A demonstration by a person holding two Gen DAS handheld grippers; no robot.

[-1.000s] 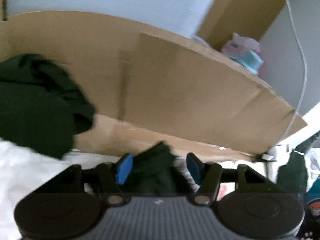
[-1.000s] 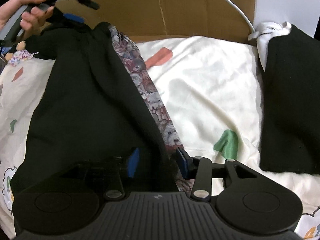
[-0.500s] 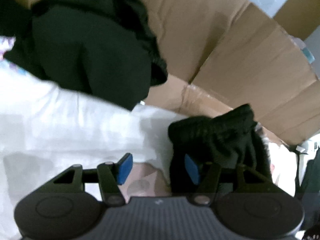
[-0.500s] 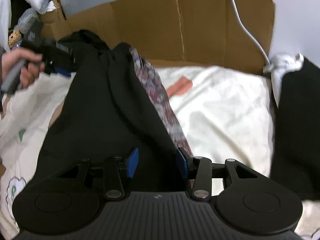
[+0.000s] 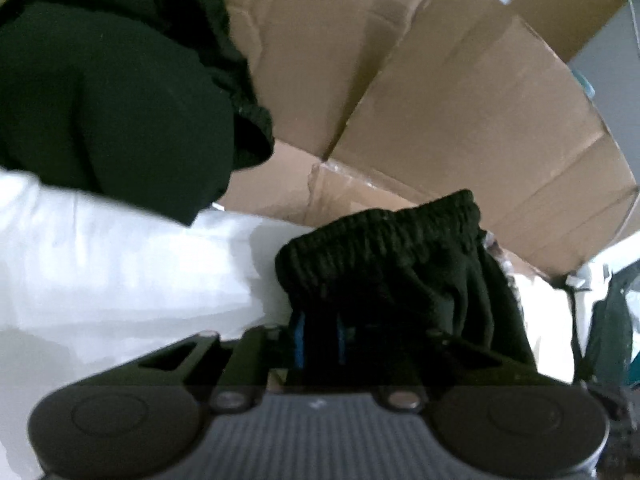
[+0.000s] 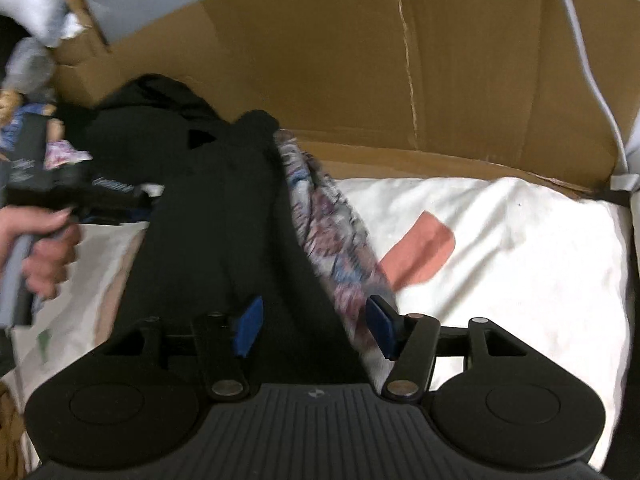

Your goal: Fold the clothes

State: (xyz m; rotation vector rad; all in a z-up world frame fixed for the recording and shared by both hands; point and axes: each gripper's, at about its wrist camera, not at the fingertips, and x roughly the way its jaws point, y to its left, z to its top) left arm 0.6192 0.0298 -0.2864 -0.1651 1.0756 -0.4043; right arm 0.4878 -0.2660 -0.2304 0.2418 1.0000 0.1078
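Left gripper (image 5: 320, 338): closing, blue fingers (image 5: 298, 338) nearly together, pinching the black garment (image 5: 400, 276) just under its ribbed waistband (image 5: 380, 236).

Right gripper (image 6: 314, 326): opening, fingers (image 6: 250, 326) apart and off the cloth, black fabric and a patterned cloth (image 6: 332, 224) lying loose between them.

Garment position: stretched lengthwise on the white bedsheet (image 6: 500, 260), waistband end far, toward the cardboard wall (image 6: 360, 80); other end under the right gripper.

Left hand (image 6: 44, 252): wrapped round the gripper handle at the garment's far left corner, seen from the right wrist view.

Step in hand, as judged: pinching the waistband corner before carrying it over for a fold.

Doing it well: grip through both layers of the band, not just the top one; lift only enough to clear the sheet; keep the band edge straight; right side free to re-grip the near end or smooth the cloth.

Risk: patterned cloth along the right edge likely to drag with the fold.

Edges: cardboard wall close behind the waistband; another dark heap (image 5: 120, 100) at far left, against the cardboard; white cable (image 6: 580, 60) at far right.

Open room: bare sheet to the right of the garment.
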